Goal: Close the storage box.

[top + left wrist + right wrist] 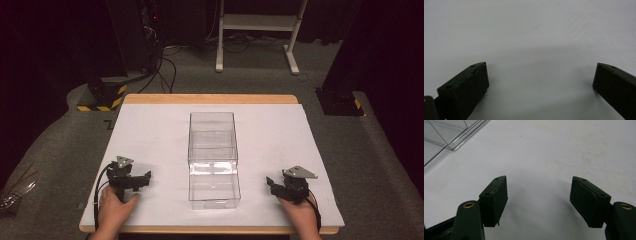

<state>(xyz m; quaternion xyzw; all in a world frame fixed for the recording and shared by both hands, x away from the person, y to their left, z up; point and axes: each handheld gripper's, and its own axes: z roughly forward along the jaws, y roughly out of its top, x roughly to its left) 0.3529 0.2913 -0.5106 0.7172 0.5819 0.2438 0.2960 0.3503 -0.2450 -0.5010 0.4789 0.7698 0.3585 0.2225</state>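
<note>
A clear plastic box [212, 145] stands in the middle of the white table cover [150, 130], its long side running away from me. Its nearer part [214, 189] looks like a drawer pulled out toward the front. My left gripper [135, 176] rests on the cover to the left of the box, held by a hand. Its jaws [540, 66] stand wide open over bare white surface. My right gripper [279, 186] rests to the right of the box, also in a hand. Its jaws [539, 180] are open with nothing between them, and a corner of the clear box [449, 135] lies ahead on their left.
The cover lies on a wooden table [210, 99] whose edge shows at the back and front. Beyond it on the grey floor are cables [165, 70], a white stand's legs [292, 55] and a black-and-yellow striped base [102, 95].
</note>
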